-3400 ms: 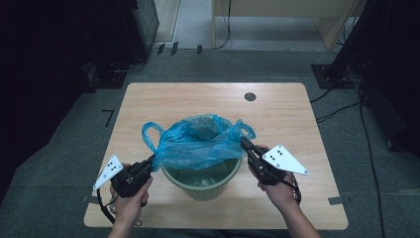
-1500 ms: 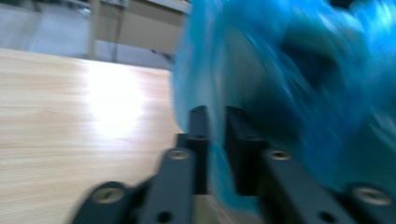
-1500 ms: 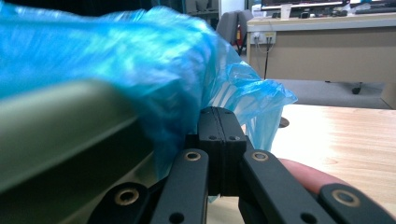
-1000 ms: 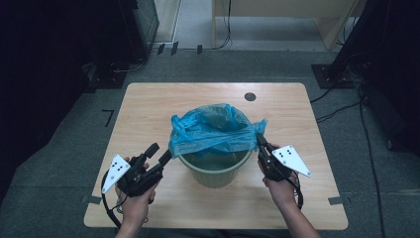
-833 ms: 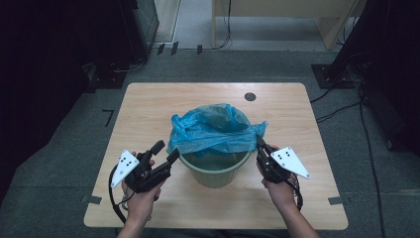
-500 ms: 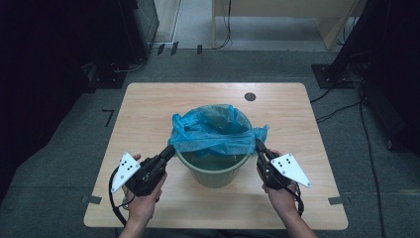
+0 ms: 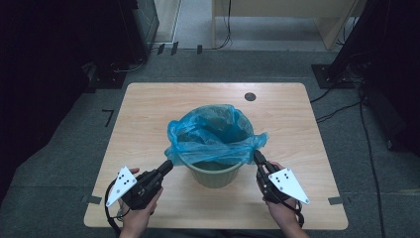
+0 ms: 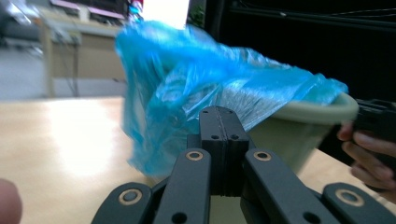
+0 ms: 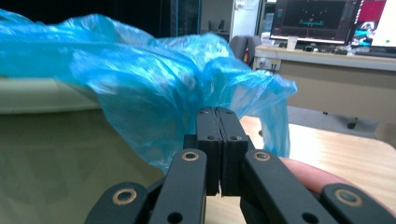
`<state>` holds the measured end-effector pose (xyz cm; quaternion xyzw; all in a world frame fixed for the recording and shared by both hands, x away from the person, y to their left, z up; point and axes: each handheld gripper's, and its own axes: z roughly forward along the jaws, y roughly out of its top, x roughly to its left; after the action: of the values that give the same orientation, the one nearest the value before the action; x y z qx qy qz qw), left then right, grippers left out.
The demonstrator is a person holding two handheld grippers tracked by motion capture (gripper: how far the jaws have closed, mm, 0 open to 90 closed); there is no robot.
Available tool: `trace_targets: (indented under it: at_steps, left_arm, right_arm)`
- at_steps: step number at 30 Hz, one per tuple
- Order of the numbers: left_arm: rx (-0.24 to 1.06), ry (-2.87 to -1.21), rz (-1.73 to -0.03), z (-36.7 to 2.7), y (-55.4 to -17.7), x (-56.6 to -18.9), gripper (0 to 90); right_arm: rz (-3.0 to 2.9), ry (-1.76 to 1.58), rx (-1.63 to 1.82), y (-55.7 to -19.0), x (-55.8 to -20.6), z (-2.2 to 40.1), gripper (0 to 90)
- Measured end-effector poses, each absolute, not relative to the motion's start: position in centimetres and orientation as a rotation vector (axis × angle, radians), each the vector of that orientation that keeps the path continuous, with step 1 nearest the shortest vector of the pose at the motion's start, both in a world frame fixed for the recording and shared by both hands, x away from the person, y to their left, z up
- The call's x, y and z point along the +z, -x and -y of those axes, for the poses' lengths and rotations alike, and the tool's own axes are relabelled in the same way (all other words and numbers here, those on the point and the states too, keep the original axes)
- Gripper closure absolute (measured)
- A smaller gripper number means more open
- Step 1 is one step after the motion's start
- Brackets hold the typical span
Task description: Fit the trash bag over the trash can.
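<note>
Flanking bin [image 7: 214, 173]: left gripper [image 7: 167, 167] and right gripper [image 7: 257, 157], jaws closed, angled inward.

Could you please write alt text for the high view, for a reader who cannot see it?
A green bin lined with a blue plastic bag stands on a wooden table. A person's left gripper and right gripper point at the bin's near rim from either side, at the draped bag edges.

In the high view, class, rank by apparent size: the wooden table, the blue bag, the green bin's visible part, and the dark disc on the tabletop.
1. Wooden table, by far the largest.
2. Blue bag, draped over the rim.
3. Green bin, mostly covered by the bag, so it looks smaller.
4. Dark disc, smallest.
</note>
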<state>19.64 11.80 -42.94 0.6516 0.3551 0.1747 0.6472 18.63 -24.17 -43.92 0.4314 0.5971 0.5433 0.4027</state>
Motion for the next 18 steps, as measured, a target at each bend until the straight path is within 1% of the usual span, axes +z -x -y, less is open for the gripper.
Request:
trace_targets:
  at_steps: [8, 10, 12, 14, 15, 16, 17, 18]
  left_arm:
    - [0.352, -1.585, -0.856, -10.4, -20.6, -44.9, 90.0]
    - [0.370, -1.619, -0.883, -10.4, -20.8, -45.5, 90.0]
    - [0.370, -1.579, -0.887, -10.9, -20.6, -45.4, 90.0]
    - [0.415, -1.535, -0.860, -11.4, -20.2, -44.7, 90.0]
    - [0.457, -1.507, -0.842, -11.6, -19.9, -44.1, 87.9]
    - [0.485, -1.492, -0.836, -11.7, -19.8, -43.8, 78.9]
    - [0.527, -1.476, -0.825, -11.8, -19.6, -43.4, 73.3]
    - [0.543, -1.468, -0.818, -11.7, -19.5, -43.2, 62.6]
  right_arm:
    - [-1.571, -1.035, 1.360, -18.1, -44.9, 23.1, 90.0]
    - [-1.600, -0.995, 1.326, -17.9, -45.3, 22.7, 90.0]
    - [-1.619, -0.993, 1.308, -18.0, -45.7, 22.6, 90.0]
    - [-1.617, -0.997, 1.319, -18.0, -45.7, 22.7, 90.0]
    - [-1.610, -0.992, 1.324, -17.9, -45.6, 22.8, 90.0]
    - [-1.599, -0.990, 1.331, -17.9, -45.4, 22.9, 90.0]
    - [-1.593, -0.989, 1.333, -17.9, -45.3, 22.9, 90.0]
    - [-1.586, -0.990, 1.337, -17.9, -45.1, 23.0, 90.0]
